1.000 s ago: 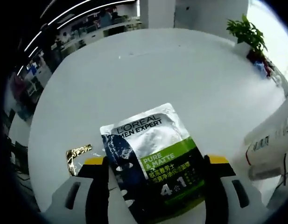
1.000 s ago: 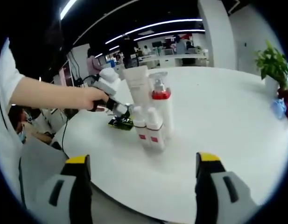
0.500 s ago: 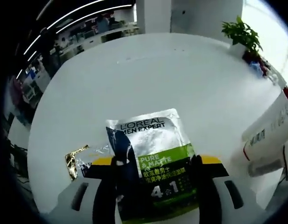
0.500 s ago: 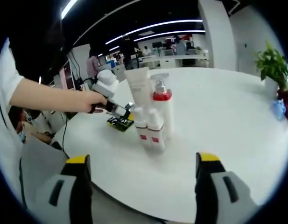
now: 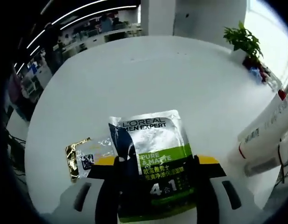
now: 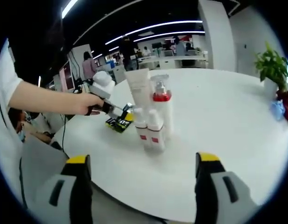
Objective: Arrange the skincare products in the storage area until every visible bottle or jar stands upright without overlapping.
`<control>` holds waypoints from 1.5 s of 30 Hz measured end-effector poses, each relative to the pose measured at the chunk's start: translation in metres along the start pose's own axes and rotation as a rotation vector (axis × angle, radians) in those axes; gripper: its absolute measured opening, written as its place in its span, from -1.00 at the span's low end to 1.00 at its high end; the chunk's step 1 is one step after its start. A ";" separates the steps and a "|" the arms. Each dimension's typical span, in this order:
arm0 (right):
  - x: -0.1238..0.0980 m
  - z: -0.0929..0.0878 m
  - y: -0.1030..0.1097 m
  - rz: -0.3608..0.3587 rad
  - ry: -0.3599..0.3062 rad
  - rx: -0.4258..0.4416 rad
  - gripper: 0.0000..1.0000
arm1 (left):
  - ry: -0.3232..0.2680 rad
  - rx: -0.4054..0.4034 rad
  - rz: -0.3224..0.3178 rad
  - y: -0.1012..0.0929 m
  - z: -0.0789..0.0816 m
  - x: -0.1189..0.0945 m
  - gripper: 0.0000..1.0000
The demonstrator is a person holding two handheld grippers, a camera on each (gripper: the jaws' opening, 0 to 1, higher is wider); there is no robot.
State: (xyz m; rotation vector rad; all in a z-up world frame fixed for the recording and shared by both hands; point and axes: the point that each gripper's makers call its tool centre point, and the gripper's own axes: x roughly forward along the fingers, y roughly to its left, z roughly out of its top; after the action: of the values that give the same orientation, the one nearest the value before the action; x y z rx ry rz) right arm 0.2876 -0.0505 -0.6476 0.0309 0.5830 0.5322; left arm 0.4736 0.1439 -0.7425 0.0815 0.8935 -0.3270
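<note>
Jaws of the left gripper pinch the green sachet.
Right gripper jaws stand wide apart; white bottles stand, seemingly touching, on the table.

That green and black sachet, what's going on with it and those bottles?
The left gripper is shut on the L'Oreal sachet, holding it over the white table; a gold-edged packet sits beside it. The right gripper is open, facing the upright bottles clustered on the table.
</note>
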 end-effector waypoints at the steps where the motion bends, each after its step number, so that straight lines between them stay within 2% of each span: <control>1: 0.000 0.000 0.000 0.000 0.000 -0.001 0.86 | 0.007 0.026 -0.018 -0.001 -0.002 -0.001 -0.04; 2: -0.001 0.000 0.000 -0.001 0.000 -0.002 0.86 | -0.005 0.010 -0.016 -0.001 -0.001 -0.001 -0.29; 3: -0.001 0.000 0.001 0.000 -0.001 -0.002 0.86 | 0.022 0.052 0.008 0.004 -0.007 -0.002 -0.57; 4: -0.001 0.000 0.001 0.000 0.000 -0.003 0.86 | -0.019 0.047 -0.009 0.001 -0.004 -0.002 -0.59; 5: -0.001 0.000 0.001 -0.001 0.000 -0.003 0.85 | -0.019 0.066 -0.015 0.001 -0.005 -0.001 -0.59; 12: -0.002 0.000 0.001 -0.003 -0.001 -0.004 0.85 | -0.030 0.052 -0.012 0.002 -0.003 -0.001 -0.61; 18: -0.004 -0.001 0.000 -0.007 0.000 -0.005 0.85 | -0.056 0.039 -0.004 0.015 -0.003 -0.003 -1.00; 19: -0.004 -0.001 0.000 -0.007 0.000 -0.005 0.85 | -0.055 0.059 0.024 0.023 -0.003 -0.005 -1.00; 20: -0.004 -0.001 0.001 -0.007 0.001 -0.005 0.85 | -0.032 0.004 -0.063 0.007 -0.008 -0.003 -1.00; 21: -0.004 0.000 0.001 -0.007 0.001 -0.007 0.85 | -0.066 -0.002 -0.040 0.013 -0.002 -0.004 -1.00; 24: -0.005 0.001 0.002 -0.006 -0.003 -0.009 0.85 | -0.067 -0.007 -0.040 0.014 -0.003 -0.009 -1.00; 30: -0.007 0.004 0.004 -0.002 -0.012 -0.016 0.85 | -0.118 -0.121 -0.109 0.005 -0.001 -0.025 -1.00; 37: -0.007 0.005 0.013 0.017 -0.012 -0.033 0.83 | -0.145 -0.202 -0.157 0.003 -0.010 -0.046 -1.00; 43: -0.007 0.010 0.023 0.053 -0.021 -0.045 0.74 | -0.185 -0.325 -0.228 -0.001 -0.018 -0.071 -1.00; 45: -0.006 0.011 0.028 0.069 -0.020 -0.052 0.71 | -0.196 -0.343 -0.243 -0.001 -0.019 -0.079 -1.00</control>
State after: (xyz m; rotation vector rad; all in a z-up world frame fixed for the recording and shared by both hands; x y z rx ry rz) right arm 0.2760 -0.0274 -0.6302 0.0072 0.5498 0.6128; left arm 0.4128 0.1664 -0.6932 -0.3728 0.7543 -0.3957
